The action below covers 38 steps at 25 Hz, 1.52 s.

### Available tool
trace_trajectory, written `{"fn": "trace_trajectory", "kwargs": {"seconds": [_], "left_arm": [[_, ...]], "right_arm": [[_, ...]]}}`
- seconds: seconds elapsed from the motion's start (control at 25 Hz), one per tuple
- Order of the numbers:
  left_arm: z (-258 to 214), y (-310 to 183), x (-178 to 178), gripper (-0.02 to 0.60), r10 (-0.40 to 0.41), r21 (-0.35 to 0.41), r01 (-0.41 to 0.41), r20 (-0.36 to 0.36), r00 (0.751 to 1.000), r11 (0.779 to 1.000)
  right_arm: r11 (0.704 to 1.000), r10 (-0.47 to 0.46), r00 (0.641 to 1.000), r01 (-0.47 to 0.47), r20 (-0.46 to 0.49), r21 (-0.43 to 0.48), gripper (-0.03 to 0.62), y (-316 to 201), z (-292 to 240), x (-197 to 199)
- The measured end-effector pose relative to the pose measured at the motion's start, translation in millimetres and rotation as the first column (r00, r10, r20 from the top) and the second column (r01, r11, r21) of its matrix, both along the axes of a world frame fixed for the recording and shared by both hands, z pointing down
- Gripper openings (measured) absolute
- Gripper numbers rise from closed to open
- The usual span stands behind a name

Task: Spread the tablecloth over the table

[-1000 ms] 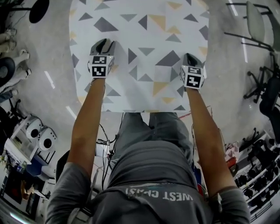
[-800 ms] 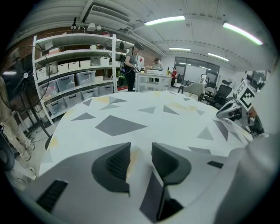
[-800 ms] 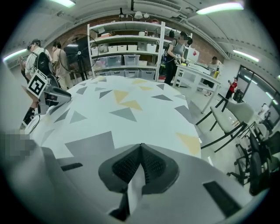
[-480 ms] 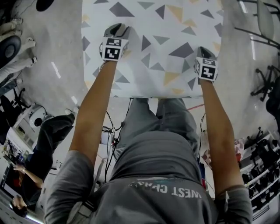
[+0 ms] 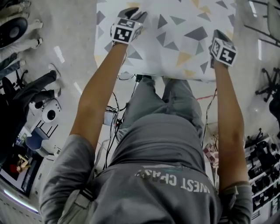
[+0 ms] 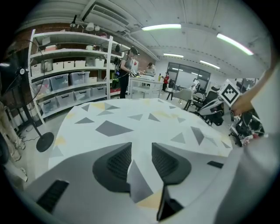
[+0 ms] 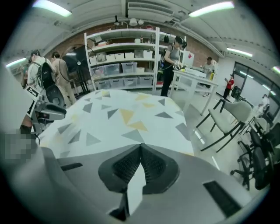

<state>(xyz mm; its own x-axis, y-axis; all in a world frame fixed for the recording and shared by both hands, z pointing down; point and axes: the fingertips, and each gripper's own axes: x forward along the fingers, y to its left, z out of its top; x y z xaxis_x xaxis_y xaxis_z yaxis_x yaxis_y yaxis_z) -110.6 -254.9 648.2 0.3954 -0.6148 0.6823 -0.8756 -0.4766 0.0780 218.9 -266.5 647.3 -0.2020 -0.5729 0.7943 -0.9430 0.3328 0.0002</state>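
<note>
A white tablecloth with grey and yellow triangles lies over the table in front of me. My left gripper holds its near left part, and in the left gripper view a fold of tablecloth fills the gap between the jaws of my left gripper. At the near right edge, my right gripper is shut on the cloth. In the right gripper view the right gripper pinches a strip of the tablecloth, which hangs below the pads. The tabletop is hidden under the cloth.
White shelves with storage boxes line the far wall. Office chairs stand to the right of the table. A black floor stand sits to its left. Cables lie on the floor by my legs. Several people stand at a far bench.
Both grippers have moved up and away from my body in the head view, taking the cloth's near edge with them. The view has shifted, showing less of the table.
</note>
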Motion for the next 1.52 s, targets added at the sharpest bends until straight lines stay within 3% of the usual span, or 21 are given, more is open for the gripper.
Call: {"fn": "trace_trajectory", "kwargs": {"seconds": [0.2,0.36,0.52,0.72,0.88,1.04,1.24,1.36,1.52], "left_arm": [[-72,25,-1,0.137,0.045,0.106,-0.040,-0.048,0.998,0.994],[-147,42,-2,0.137,0.052,0.228,-0.031,-0.087,0.995,0.973],[-230,68,4,0.137,0.089,0.356,-0.040,-0.122,0.988,0.933],[-325,114,2,0.135,0.132,0.488,-0.048,-0.140,0.981,0.871],[-394,151,-4,0.135,0.155,0.593,-0.025,-0.170,0.973,0.805],[-443,189,-7,0.135,0.175,0.651,-0.010,-0.188,0.966,0.759],[-469,231,-9,0.133,0.195,0.672,-0.026,-0.178,0.964,0.740],[-470,241,-29,0.133,0.193,0.665,-0.019,-0.189,0.963,0.747],[-445,219,-69,0.133,0.177,0.650,-0.006,-0.197,0.964,0.760]], "right_arm": [[0.986,-0.094,0.992,0.081,0.087,0.149,0.008,16,-85,-46],[0.950,-0.223,0.961,0.177,0.162,0.257,0.008,40,-158,-97],[0.872,-0.380,0.904,0.279,0.197,0.402,0.006,79,-253,-152],[0.741,-0.534,0.828,0.360,0.172,0.566,0.006,140,-363,-202],[0.660,-0.600,0.787,0.389,0.140,0.642,0.008,185,-429,-221],[0.604,-0.617,0.781,0.385,0.103,0.698,0.008,216,-479,-222],[0.575,-0.597,0.798,0.356,0.081,0.737,0.008,244,-510,-208],[0.581,-0.579,0.811,0.343,0.079,0.738,0.008,250,-514,-216],[0.596,-0.564,0.822,0.334,0.084,0.731,0.008,222,-489,-241]]}}
